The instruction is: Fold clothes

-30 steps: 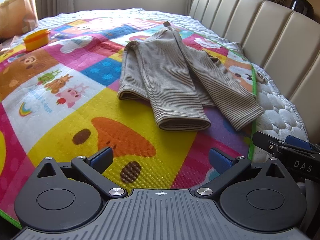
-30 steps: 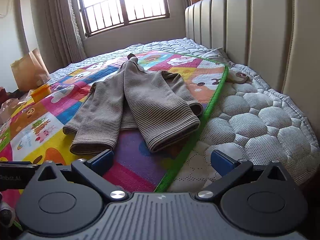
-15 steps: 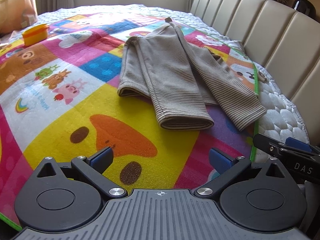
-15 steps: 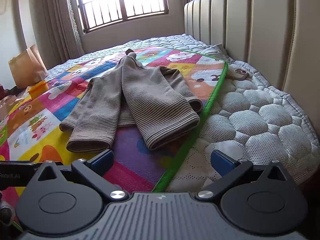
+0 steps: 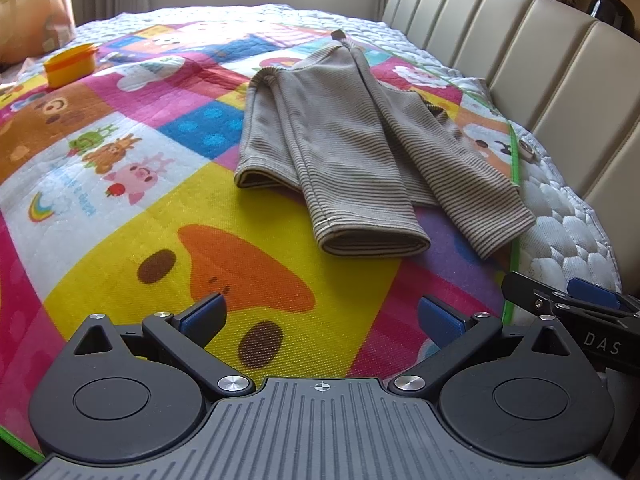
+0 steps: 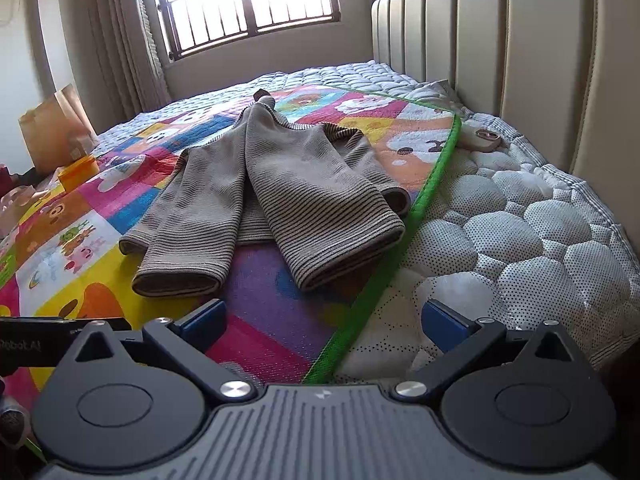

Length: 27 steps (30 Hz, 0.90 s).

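A brown striped sweater (image 5: 340,136) lies on a colourful play mat (image 5: 132,184) on the bed, its two sleeves folded toward me over the body. It also shows in the right wrist view (image 6: 272,196). My left gripper (image 5: 320,316) is open and empty, low over the mat, short of the nearer sleeve cuff (image 5: 372,240). My right gripper (image 6: 324,320) is open and empty over the mat's green edge (image 6: 400,256), short of the right sleeve cuff (image 6: 348,256). The right gripper's side shows at the right edge of the left wrist view (image 5: 576,312).
A padded beige headboard (image 6: 540,60) runs along the right. White quilted mattress (image 6: 520,240) lies beside the mat. An orange container (image 5: 70,65) sits at the far left of the mat, a brown paper bag (image 6: 56,128) beyond it. A small tan object (image 6: 484,138) lies on the mattress.
Both grippers have moved a little closer to the sweater, which looks larger in both views. The sweater has not moved and both grippers stay open.
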Each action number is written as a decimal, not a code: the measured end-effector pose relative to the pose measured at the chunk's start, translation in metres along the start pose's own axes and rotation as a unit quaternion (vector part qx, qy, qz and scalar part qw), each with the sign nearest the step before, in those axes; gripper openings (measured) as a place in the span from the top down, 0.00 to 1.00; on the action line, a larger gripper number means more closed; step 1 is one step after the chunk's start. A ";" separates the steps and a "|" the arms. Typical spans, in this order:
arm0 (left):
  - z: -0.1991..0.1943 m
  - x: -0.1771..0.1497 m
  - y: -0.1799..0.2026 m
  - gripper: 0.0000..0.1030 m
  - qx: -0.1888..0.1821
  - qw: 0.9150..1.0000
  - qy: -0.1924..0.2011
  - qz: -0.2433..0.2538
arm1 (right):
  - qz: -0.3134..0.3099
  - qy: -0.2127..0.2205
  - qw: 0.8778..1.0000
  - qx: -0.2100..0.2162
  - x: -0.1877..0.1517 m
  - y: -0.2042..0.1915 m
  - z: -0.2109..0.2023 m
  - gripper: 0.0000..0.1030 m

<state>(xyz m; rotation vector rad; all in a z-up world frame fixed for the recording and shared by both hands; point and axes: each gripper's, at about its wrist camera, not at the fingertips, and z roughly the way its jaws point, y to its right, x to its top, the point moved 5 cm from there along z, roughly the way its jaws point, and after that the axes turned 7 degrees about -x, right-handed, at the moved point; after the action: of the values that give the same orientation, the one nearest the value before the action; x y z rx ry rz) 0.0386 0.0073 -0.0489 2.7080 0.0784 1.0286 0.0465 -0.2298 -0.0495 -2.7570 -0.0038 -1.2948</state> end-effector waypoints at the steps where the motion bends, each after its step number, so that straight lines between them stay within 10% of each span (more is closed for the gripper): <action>1: 0.000 0.000 0.000 0.00 0.000 1.000 0.000 0.000 | 0.000 -0.001 1.000 0.000 0.000 0.000 0.000 0.00; 27: 0.004 -0.002 -0.002 0.00 -0.002 1.000 -0.008 -0.003 | 0.000 -0.011 1.000 0.003 -0.004 -0.003 0.005 0.00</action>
<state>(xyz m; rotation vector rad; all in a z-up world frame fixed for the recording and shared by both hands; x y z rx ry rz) 0.0400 0.0079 -0.0537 2.7103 0.0820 1.0044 0.0473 -0.2260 -0.0558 -2.7667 -0.0104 -1.2626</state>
